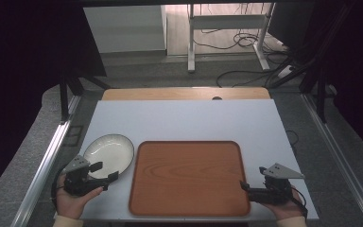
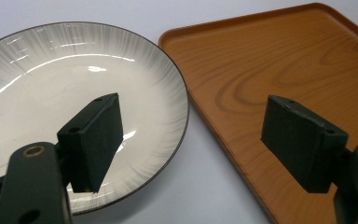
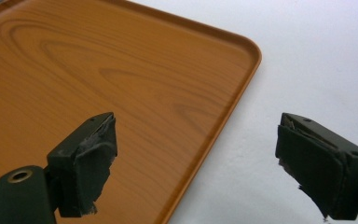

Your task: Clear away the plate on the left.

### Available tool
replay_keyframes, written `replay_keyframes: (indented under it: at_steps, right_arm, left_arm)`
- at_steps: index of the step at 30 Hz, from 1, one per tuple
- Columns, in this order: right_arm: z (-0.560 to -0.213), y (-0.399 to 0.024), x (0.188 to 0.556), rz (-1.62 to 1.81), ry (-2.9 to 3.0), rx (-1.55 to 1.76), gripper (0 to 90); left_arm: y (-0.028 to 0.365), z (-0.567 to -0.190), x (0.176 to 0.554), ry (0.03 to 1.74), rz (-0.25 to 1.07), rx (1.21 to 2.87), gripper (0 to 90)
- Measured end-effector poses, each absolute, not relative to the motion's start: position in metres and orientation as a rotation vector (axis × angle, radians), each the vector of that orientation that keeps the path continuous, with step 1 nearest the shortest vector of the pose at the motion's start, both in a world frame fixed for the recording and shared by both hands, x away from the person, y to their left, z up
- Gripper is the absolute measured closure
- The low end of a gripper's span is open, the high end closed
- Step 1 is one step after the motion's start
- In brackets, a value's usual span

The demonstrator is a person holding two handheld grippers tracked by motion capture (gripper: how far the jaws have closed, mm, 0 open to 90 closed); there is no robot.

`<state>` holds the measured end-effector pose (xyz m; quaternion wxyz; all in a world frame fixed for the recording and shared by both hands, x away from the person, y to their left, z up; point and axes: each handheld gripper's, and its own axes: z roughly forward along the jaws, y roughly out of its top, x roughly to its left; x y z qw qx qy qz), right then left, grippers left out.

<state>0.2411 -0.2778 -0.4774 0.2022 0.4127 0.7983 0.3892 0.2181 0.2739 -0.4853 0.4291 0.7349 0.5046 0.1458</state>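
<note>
A white plate with a dark rim lies empty at the table's front left. Beside it lies an empty brown wooden tray. My left gripper is open at the plate's near right rim. In the left gripper view one jaw hangs over the plate and the other over the tray's left edge. My right gripper is open at the tray's front right corner. In the right gripper view its jaws straddle the tray's rim, with nothing held.
The white tabletop stretches bare behind the plate and tray, with a wooden strip along its far edge. Metal rails run down both sides. Desk legs and cables lie on the floor beyond.
</note>
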Motion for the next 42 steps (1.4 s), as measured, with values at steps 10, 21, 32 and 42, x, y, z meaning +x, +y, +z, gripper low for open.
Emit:
replay_keyframes:
  at_steps: [10,21,32,42]
  right_arm:
    - [-0.484,-0.286,0.247,1.102,2.243,1.207,13.9]
    - [-0.482,-0.289,0.244,1.090,2.214,1.235,14.9]
    - [-0.484,-0.291,0.247,1.082,2.213,1.236,14.9]
    - [-0.485,-0.288,0.252,1.068,2.222,1.227,15.1]
  left_arm:
    - [0.272,-0.486,0.224,1.264,0.368,1.840,19.6]
    - [0.271,-0.482,0.221,1.247,0.338,1.816,19.7]
    - [0.268,-0.481,0.224,1.232,0.352,1.857,16.5]
    - [0.265,-0.465,0.231,1.207,0.371,1.874,18.1]
